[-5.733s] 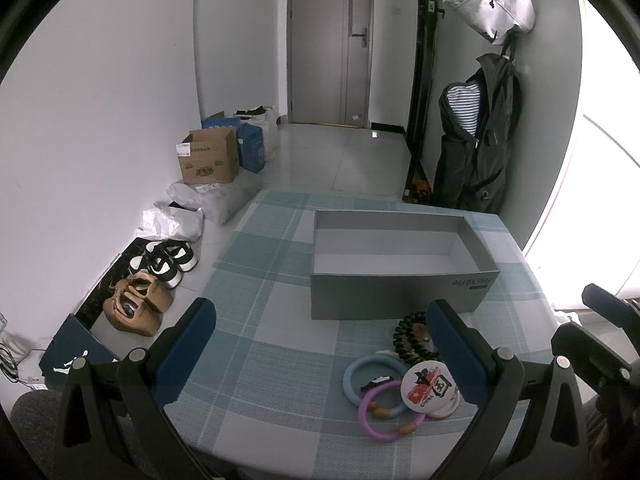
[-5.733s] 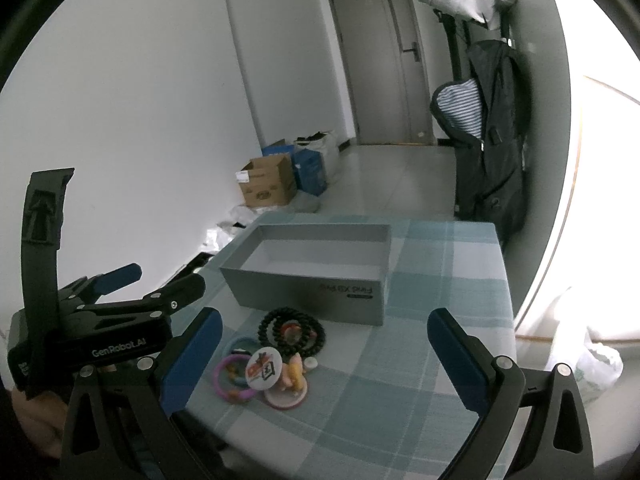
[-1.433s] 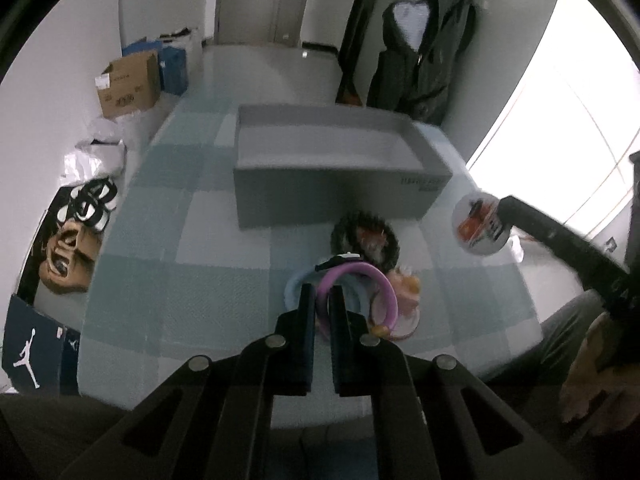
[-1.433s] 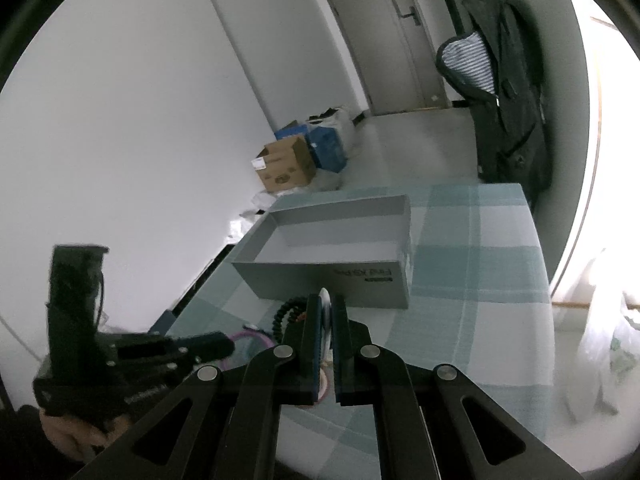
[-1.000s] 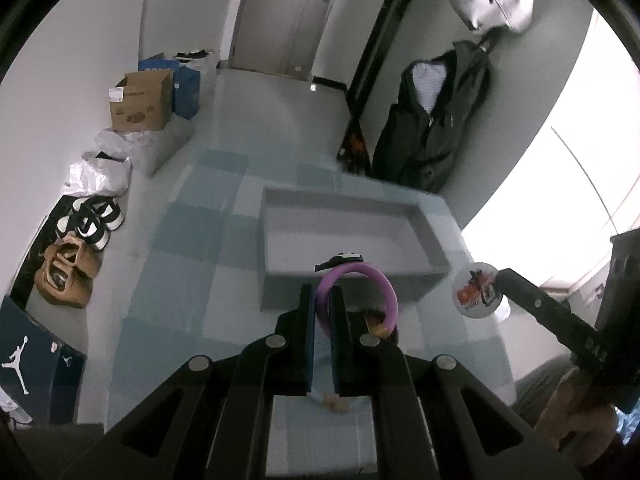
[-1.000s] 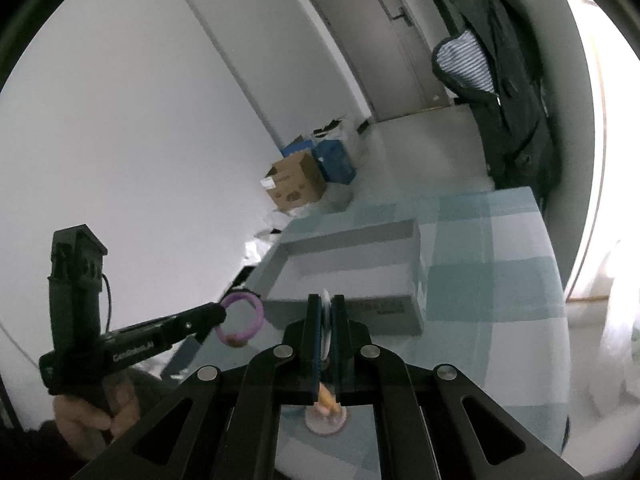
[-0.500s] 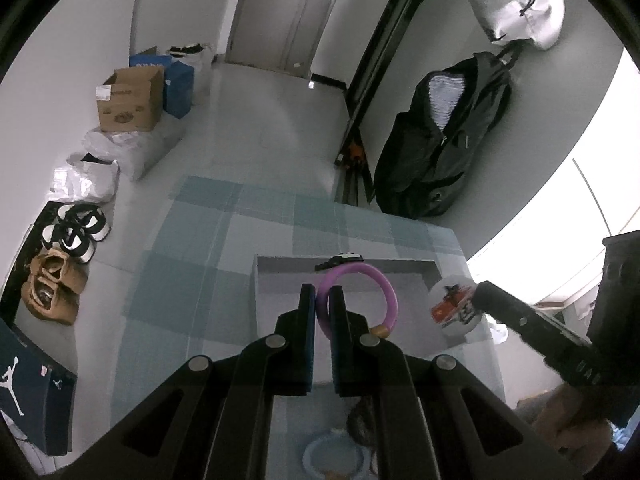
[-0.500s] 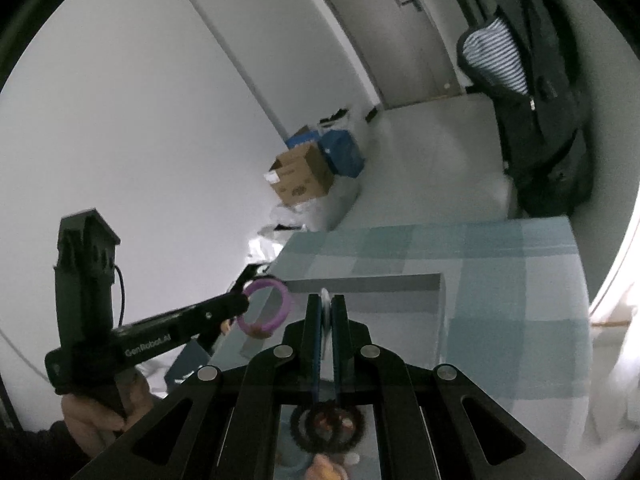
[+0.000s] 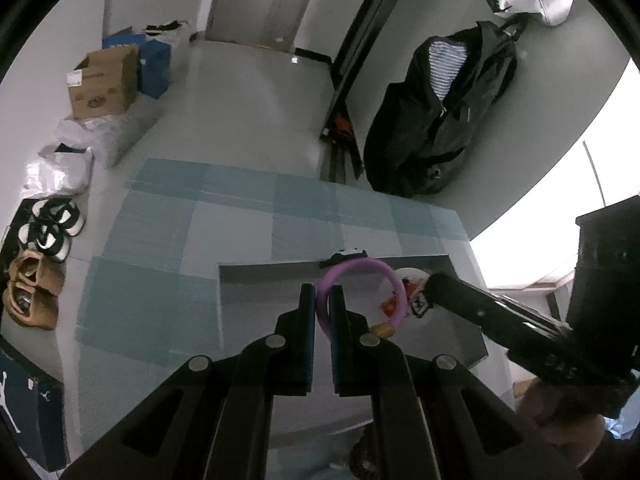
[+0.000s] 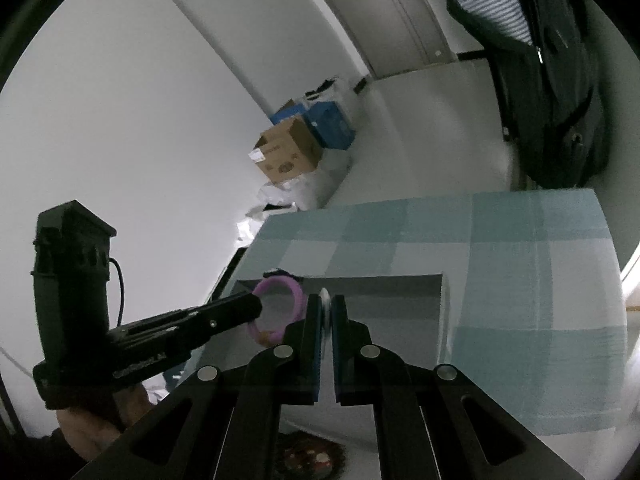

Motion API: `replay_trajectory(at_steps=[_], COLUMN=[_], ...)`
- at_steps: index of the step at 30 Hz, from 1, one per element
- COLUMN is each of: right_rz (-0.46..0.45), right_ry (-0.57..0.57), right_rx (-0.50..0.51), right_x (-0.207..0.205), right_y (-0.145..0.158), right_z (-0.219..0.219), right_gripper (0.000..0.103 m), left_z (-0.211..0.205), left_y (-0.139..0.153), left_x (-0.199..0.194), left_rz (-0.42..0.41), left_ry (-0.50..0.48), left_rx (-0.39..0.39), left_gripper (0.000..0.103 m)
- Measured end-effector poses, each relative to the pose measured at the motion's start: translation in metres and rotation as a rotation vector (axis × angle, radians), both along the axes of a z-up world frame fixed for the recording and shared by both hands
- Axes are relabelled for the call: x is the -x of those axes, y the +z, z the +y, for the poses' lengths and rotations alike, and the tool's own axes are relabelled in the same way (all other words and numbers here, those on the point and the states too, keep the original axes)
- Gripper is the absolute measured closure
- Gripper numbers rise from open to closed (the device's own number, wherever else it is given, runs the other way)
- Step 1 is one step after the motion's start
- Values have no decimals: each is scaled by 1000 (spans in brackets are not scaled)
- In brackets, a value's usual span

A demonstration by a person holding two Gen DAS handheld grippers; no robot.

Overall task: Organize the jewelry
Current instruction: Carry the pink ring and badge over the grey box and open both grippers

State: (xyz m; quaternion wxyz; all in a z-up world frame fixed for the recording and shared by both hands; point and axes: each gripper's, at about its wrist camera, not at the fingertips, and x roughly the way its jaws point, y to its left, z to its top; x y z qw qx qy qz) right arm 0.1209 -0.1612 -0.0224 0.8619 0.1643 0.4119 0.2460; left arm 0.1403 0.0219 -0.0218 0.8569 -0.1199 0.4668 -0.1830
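My left gripper is shut on a purple bracelet with orange beads and holds it over the open grey box. My right gripper is shut on a round white badge seen edge-on, also above the grey box. In the left wrist view the badge with its red and black print shows at the tip of the right gripper, right of the bracelet. The bracelet also shows in the right wrist view. A black bead bracelet lies on the table in front of the box.
The box stands on a table with a blue-checked cloth. On the floor beyond are cardboard boxes, shoes and a black bag against the wall. The table's far edge is close behind the box.
Both grippers have moved forward and lower over the box with their items still held. The badge and the purple bracelet now hang close together above the box's inside.
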Motion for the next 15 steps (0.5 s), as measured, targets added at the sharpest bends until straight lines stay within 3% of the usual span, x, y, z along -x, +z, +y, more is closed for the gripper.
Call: replay_trajectory(at_steps=[8, 15], right_rz=[3, -87], right_ry=[-5, -30], right_rx=[-6, -18], right_x=[-1, 19], right_y=[-1, 21], right_z=[-1, -16], right_gripper=[94, 68], left_z=[0, 5], left_y=[-10, 3], left_x=[-5, 7], left_rz=[77, 19], left_ry=[-26, 0], left_rx=[17, -8], left_gripper=[95, 91])
